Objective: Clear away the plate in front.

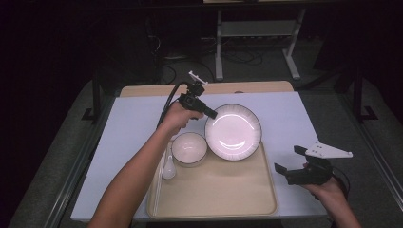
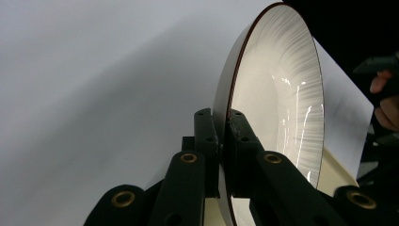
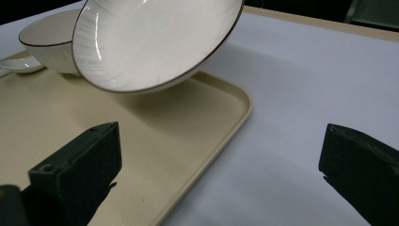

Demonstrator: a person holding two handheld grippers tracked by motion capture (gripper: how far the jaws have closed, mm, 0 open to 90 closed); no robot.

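Observation:
My left gripper (image 1: 212,114) is shut on the rim of a large white plate (image 1: 233,131) with a dark edge, holding it tilted in the air over the far right corner of the beige tray (image 1: 223,190). In the left gripper view both jaws pinch the rim of the plate (image 2: 277,99), which stands on edge. The right gripper view shows the plate (image 3: 150,42) hanging above the tray (image 3: 188,141). My right gripper (image 1: 290,159) hovers open off the tray's right side, nothing between its jaws. A small white bowl (image 1: 189,148) and a white spoon (image 1: 168,166) rest on the tray's left part.
A white sheet (image 1: 128,123) covers the table under the tray. A wooden strip (image 1: 256,87) runs along the far edge. Beyond it stand a metal frame (image 1: 256,42) and cables (image 1: 237,58) on the dark floor.

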